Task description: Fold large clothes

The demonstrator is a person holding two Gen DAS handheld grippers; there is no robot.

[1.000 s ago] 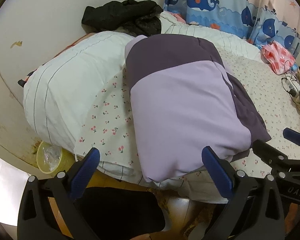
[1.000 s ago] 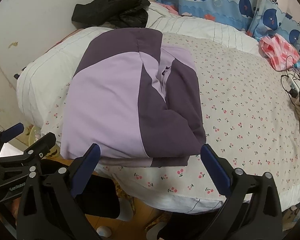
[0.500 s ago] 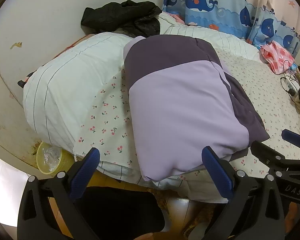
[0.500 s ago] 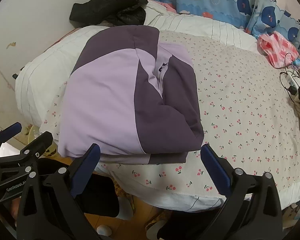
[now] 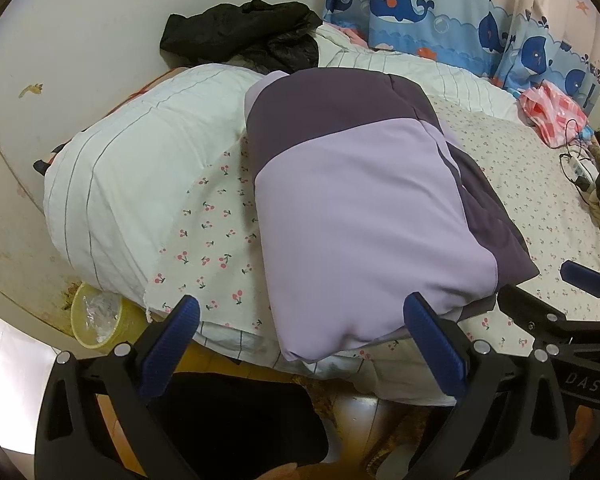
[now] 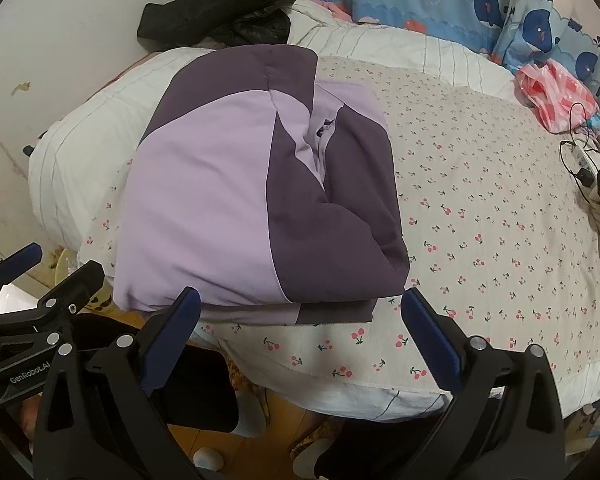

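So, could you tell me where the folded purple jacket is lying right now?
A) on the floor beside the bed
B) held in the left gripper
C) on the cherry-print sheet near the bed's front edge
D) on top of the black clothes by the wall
C: the jacket rests folded on the sheet near the front edge, and both the left gripper and right gripper are open and empty.

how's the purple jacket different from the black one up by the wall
The purple jacket is folded into a neat, flat rectangle; the black jacket lies crumpled in a heap. The purple jacket is two-tone, lilac and dark purple; the black jacket is one colour. The purple jacket sits at the near edge, the black jacket at the far end. Both rest on the bed.
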